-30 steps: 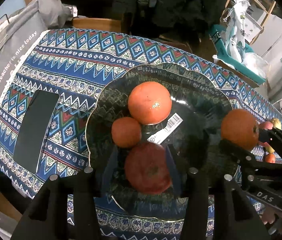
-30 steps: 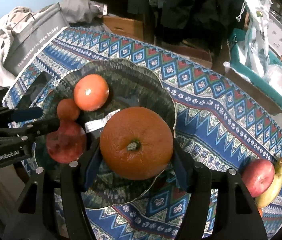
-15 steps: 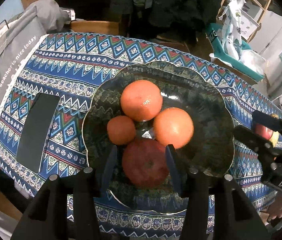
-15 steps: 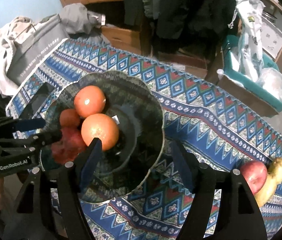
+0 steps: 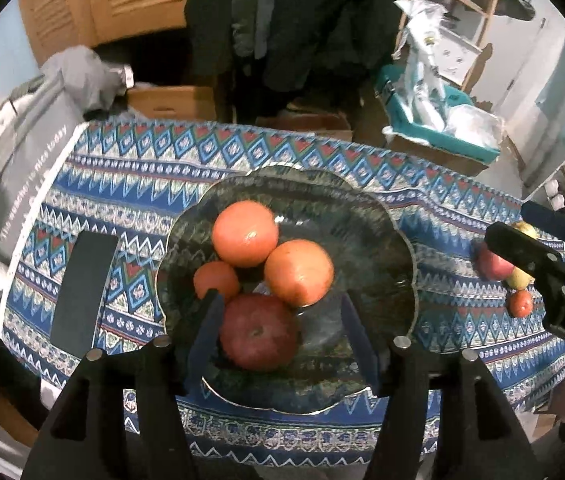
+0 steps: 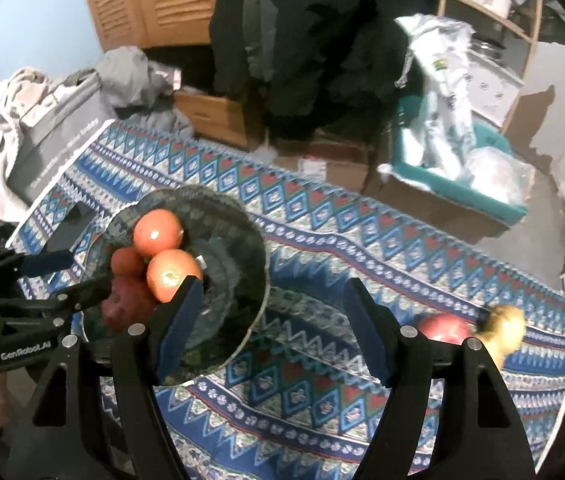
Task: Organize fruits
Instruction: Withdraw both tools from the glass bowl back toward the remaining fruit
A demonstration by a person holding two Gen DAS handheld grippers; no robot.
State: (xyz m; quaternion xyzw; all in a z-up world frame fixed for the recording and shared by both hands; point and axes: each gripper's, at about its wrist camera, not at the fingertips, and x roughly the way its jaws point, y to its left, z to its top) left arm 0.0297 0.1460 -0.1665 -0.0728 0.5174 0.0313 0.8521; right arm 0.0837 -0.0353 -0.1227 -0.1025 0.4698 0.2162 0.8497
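Glass bowl (image 5: 398, 240), on the patterned tablecloth (image 5: 122, 184): 4 fruits, touching in a cluster. 2 large oranges (image 5: 245, 233) (image 5: 298, 272), 1 small orange (image 5: 216, 281), 1 red apple (image 5: 257, 332) nearest you.

Your left gripper (image 5: 278, 328): jaws opening, astride the red apple, pads clear of it.

Your right gripper (image 6: 272, 328): jaws opening, nothing between them, above cloth right of the bowl.

Far right on the cloth: 1 apple (image 6: 444, 328), 1 yellow fruit (image 6: 506, 330), just beside each other.

Left of bowl: 1 dark flat slab (image 5: 82, 284).

Patterned tablecloth (image 5: 130, 184) under glass plate (image 5: 398, 236), black phone (image 5: 82, 292), loose fruit (image 5: 492, 264).
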